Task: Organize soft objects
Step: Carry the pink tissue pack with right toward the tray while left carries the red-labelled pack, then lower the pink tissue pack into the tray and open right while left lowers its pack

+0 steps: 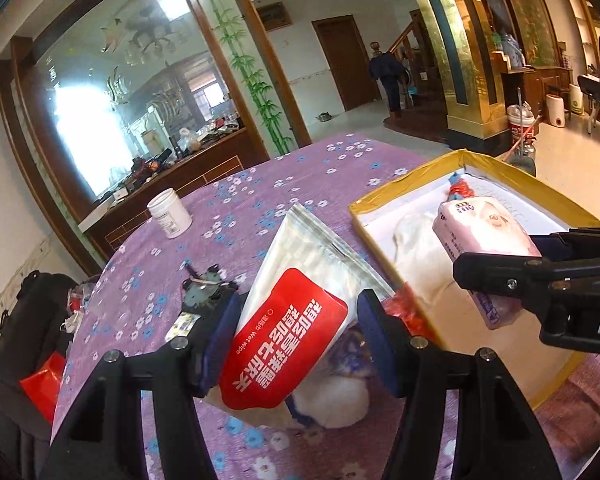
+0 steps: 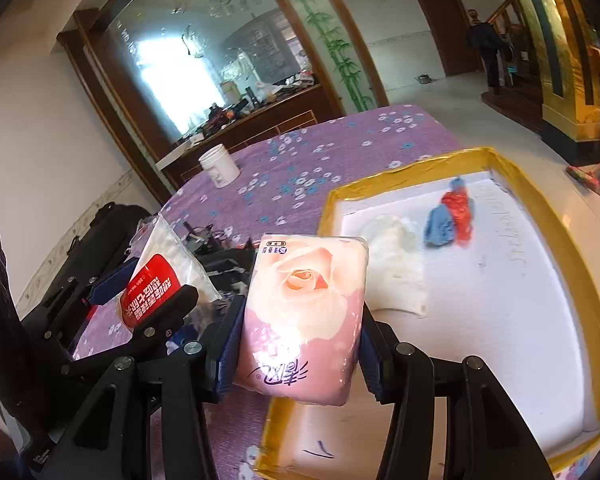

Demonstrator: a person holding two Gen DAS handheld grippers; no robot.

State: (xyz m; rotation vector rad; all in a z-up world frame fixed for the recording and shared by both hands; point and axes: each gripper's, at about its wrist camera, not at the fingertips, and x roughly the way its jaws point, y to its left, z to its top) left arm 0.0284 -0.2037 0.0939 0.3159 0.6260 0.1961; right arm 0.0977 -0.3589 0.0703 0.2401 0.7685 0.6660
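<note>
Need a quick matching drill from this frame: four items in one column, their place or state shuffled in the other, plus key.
Items
1. red-labelled wet wipe pack
2. pink rose-print tissue pack
3. white plastic jar
4. red and blue crumpled plastic bags

Places
A. lying inside the gold-rimmed white foam tray
B. clamped in the right gripper
C. standing on the purple floral tablecloth
D. clamped in the left gripper

Pairs: 1-D, 2-B, 3-C, 4-A
</note>
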